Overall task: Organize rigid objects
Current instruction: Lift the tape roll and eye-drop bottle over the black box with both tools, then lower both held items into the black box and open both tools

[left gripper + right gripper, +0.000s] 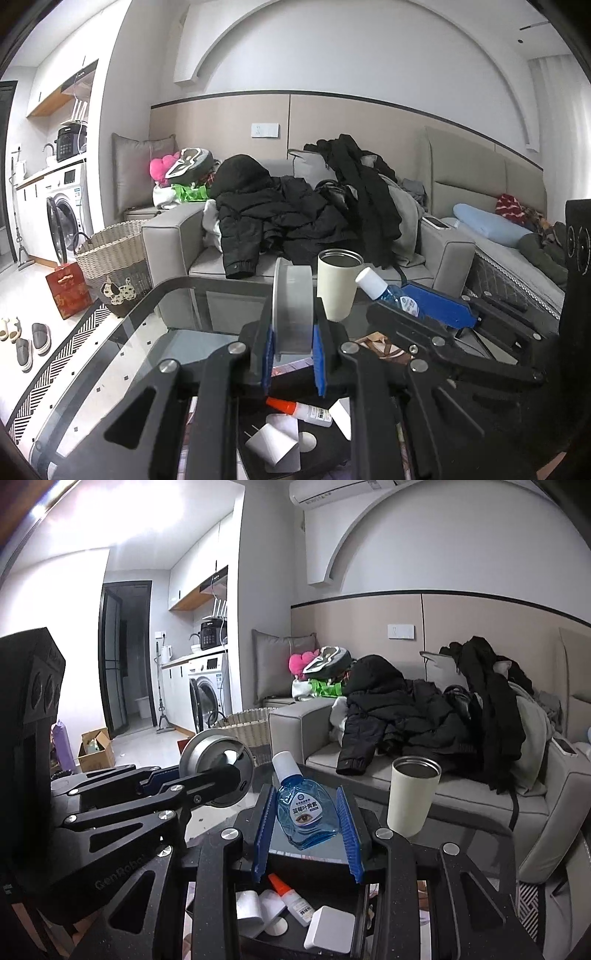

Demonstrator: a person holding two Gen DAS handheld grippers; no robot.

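Observation:
My left gripper point(294, 332) is shut on a round grey metal lid point(293, 295), held on edge between the blue pads. From the right wrist view the same lid point(218, 771) shows its flat face at the left. My right gripper point(304, 805) is shut on a small blue eye-drop bottle point(304, 812) with a white cap, tilted to the left. That bottle point(391, 295) also shows to the right of the lid. A cream cup point(338, 284) point(412, 794) with a steel inside stands open on the glass table point(110, 354), just beyond both grippers.
Below the grippers a black tray point(332, 882) holds a glue bottle point(299, 410) with an orange cap and white pieces. Behind the table is a grey sofa point(170, 236) piled with black coats. A wicker basket point(110, 254), a red box point(68, 291) and slippers point(31, 339) are on the floor at left.

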